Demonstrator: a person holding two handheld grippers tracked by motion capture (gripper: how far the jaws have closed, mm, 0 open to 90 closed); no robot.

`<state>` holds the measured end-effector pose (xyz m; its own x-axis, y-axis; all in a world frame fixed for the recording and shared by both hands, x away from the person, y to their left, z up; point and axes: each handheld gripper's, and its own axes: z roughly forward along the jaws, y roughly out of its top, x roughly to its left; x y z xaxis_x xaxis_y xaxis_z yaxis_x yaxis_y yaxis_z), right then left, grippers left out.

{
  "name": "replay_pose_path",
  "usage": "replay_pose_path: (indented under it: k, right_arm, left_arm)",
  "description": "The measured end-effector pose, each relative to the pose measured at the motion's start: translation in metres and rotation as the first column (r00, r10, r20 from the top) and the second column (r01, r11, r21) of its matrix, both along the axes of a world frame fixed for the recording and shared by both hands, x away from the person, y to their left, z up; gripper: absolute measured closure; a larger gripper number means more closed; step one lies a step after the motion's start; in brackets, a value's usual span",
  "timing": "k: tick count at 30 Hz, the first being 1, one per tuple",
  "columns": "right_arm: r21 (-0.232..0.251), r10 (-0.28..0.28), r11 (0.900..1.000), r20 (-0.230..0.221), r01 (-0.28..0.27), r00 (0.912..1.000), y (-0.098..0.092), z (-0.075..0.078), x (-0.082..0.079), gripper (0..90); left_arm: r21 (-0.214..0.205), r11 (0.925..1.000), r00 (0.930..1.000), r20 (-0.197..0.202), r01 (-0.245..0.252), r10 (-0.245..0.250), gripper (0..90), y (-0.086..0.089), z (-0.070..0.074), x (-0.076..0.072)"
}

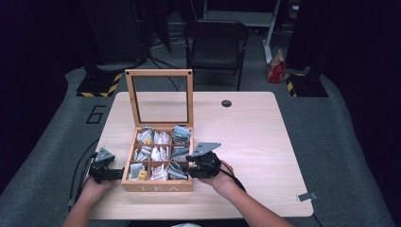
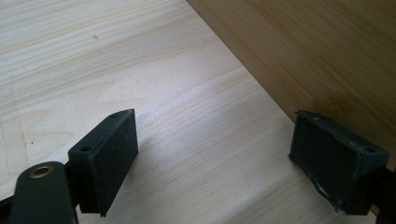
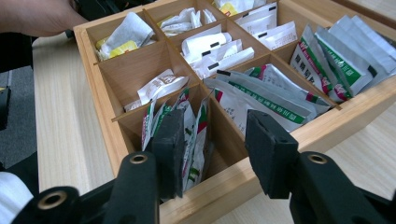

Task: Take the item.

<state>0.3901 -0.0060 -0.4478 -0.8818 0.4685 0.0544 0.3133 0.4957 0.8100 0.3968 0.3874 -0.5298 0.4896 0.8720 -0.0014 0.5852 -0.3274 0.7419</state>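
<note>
An open wooden tea box [image 1: 158, 186] stands at the table's front, its glass-framed lid [image 1: 128, 99] raised upright at the back. Its compartments hold several white and green tea packets [image 3: 275, 102]. My left gripper [image 1: 118, 172] rests low on the table against the box's left wall [image 2: 317, 56]; in the left gripper view it [image 2: 215, 121] stands open with only bare tabletop between the jaws. My right gripper [image 1: 188, 166] reaches over the box's front right corner. In the right gripper view it [image 3: 214, 119] is open, one jaw down among the green-and-red packets [image 3: 196, 140] of that corner compartment, the other over the neighbouring compartment's outer wall.
The light wooden table [image 1: 246, 137] has a round cable hole [image 1: 226, 103] at the back and a small metal clip [image 1: 307, 196] at its front right edge. A dark folding chair [image 1: 215, 42] stands behind the table.
</note>
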Motion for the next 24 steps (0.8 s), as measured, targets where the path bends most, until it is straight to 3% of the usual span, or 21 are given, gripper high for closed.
replay_pose_path:
  k: [24]
  right_arm:
    - [-0.050, 0.048, 0.9976, -0.015, -0.049, 0.9987, 0.014, -0.016, 0.002, 78.3]
  left_arm:
    - [0.000, 1.0000, 1.0000, 0.000, 0.000, 0.000, 14.7, 0.000, 0.000, 0.000]
